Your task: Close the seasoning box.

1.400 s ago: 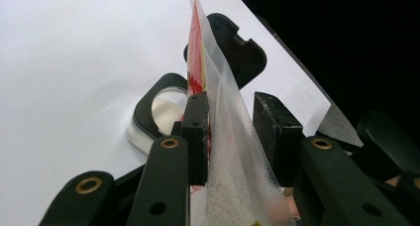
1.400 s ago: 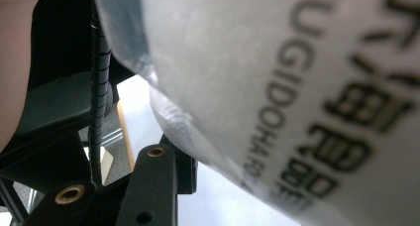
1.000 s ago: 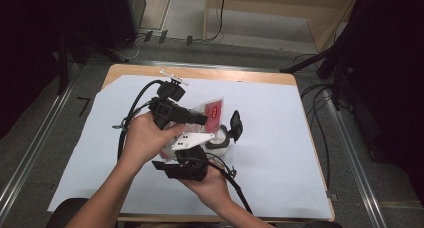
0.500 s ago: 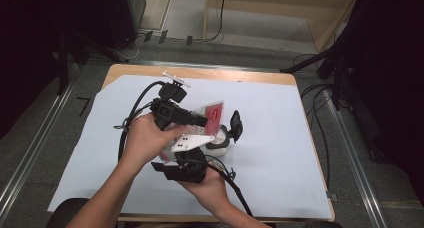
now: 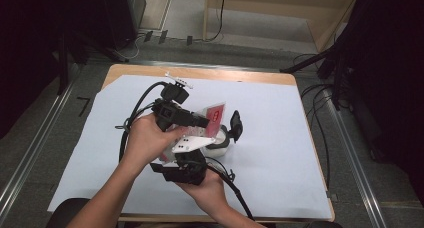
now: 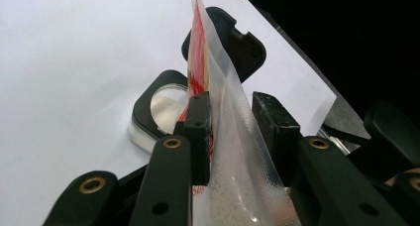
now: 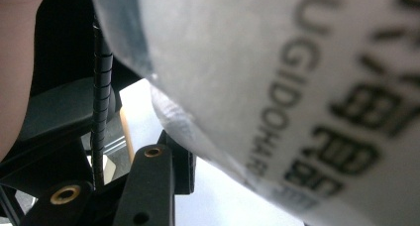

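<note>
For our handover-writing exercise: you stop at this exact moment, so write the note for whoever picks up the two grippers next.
Left gripper: shut on the red-and-clear pouch, holding it upright on edge.
Right gripper: under the pouch's white printed end; too close in its own view to tell whether it grips.
Things: the pouch is up off the table. The round clear container sits on the white sheet just beyond it, with its black lid swung open.
Done: pouch picked up, container opened.
Left: probably opening the pouch and emptying it into the container. Whether it is torn yet cannot be seen.
</note>
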{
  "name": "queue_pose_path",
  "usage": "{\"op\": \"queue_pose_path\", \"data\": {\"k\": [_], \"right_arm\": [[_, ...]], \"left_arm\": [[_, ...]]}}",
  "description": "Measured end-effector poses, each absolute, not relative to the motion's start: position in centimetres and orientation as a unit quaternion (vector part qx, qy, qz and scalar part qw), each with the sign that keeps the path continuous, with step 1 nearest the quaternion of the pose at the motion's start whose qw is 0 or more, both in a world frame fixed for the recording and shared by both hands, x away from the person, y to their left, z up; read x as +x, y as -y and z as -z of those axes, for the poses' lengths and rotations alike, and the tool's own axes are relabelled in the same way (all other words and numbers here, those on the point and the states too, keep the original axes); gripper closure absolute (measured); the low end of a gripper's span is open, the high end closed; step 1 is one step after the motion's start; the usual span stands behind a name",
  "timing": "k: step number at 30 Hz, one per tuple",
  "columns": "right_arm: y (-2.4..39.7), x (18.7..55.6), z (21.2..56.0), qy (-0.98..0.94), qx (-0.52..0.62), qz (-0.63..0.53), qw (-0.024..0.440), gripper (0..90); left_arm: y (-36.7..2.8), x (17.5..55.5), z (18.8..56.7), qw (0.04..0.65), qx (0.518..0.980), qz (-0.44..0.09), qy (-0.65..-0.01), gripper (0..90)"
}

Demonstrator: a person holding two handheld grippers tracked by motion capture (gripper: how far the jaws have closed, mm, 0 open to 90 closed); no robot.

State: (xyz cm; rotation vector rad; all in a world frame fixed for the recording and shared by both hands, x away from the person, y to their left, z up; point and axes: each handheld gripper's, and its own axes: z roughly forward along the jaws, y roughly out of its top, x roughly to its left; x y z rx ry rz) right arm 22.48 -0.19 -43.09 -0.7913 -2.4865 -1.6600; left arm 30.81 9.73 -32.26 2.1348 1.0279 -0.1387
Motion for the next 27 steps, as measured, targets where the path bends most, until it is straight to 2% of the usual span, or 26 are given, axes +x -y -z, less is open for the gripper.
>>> {"op": "queue_pose_path", "data": {"k": [6, 11, 27], "right_arm": [[0.1, 22.4, 43.2, 0.805, -0.248, 0.538, 0.016, 61.1], [0.0, 22.2, 43.5, 0.804, -0.237, 0.545, 0.007, 56.3], [-0.7, 21.8, 44.1, 0.818, -0.229, 0.527, -0.011, 56.3]], "left_arm": [[-9.7, 30.7, 32.3, 0.373, 0.834, 0.056, -0.403, 70.0], [-9.9, 30.9, 32.4, 0.363, 0.837, 0.066, -0.405, 69.6], [-10.7, 30.9, 32.1, 0.342, 0.842, 0.09, -0.407, 68.4]]}}
